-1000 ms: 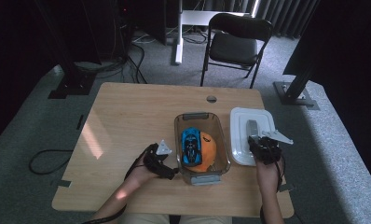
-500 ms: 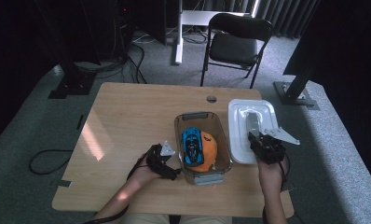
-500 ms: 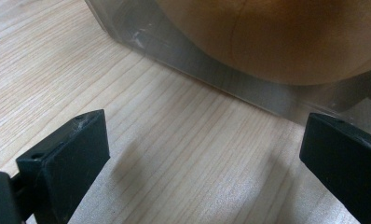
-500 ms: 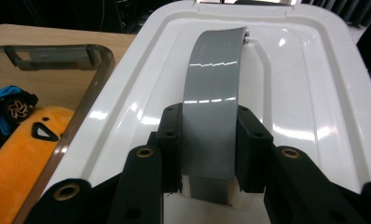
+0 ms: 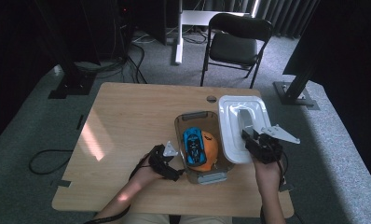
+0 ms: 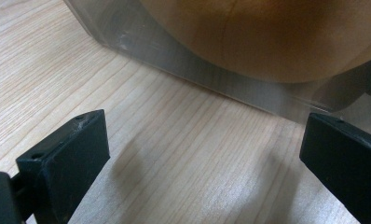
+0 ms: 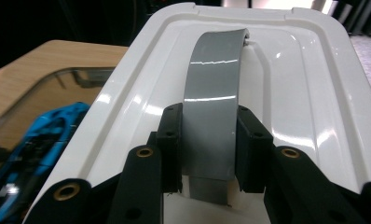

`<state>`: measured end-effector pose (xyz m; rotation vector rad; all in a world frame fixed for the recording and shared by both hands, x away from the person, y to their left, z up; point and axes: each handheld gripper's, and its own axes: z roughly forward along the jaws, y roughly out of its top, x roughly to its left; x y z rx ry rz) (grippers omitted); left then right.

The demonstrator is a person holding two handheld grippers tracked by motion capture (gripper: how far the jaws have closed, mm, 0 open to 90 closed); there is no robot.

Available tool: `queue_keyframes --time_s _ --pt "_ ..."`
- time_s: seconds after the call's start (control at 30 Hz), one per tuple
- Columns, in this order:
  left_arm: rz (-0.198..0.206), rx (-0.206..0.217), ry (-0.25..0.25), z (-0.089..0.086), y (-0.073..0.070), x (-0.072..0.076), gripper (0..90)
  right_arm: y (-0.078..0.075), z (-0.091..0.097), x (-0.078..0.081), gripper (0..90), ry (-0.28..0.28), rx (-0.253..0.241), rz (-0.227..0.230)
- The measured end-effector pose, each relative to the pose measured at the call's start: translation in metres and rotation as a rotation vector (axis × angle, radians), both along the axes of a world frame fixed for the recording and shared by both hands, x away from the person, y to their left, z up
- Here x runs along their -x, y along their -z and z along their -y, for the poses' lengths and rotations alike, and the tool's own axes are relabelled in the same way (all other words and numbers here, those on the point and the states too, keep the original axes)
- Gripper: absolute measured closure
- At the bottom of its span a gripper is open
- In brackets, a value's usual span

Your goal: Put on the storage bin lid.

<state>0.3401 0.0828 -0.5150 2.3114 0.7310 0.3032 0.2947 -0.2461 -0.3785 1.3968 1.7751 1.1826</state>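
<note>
Wooden table (image 5: 127, 121) sat mid-frame under dim light. At lower right the right gripper (image 7: 207, 140) was clamped on the grey handle (image 7: 211, 93) of the white lid (image 5: 230, 126) — beside the bin (image 5: 193, 119). Lower centre, the left gripper (image 6: 202, 154) stood wide open, holding nothing.

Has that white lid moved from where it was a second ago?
Yes. The white lid, held by its grey handle in the right gripper, has shifted left, now overlapping the clear container.
</note>
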Motion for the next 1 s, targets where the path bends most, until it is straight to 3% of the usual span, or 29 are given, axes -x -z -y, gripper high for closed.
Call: queue_keyframes --time_s 0.4,0.63,1.0 --pt "-0.007 0.001 0.014 0.005 0.001 0.001 1.9 -0.002 -0.036 0.004 67.3 -0.109 -0.005 -0.008" --pt "-0.004 0.006 -0.003 -0.001 0.002 0.002 2.0 0.009 -0.070 0.000 67.3 -0.195 0.005 -0.044" --pt "-0.001 0.004 -0.028 -0.012 0.002 0.003 2.0 0.016 -0.092 0.001 67.3 -0.242 0.026 -0.078"
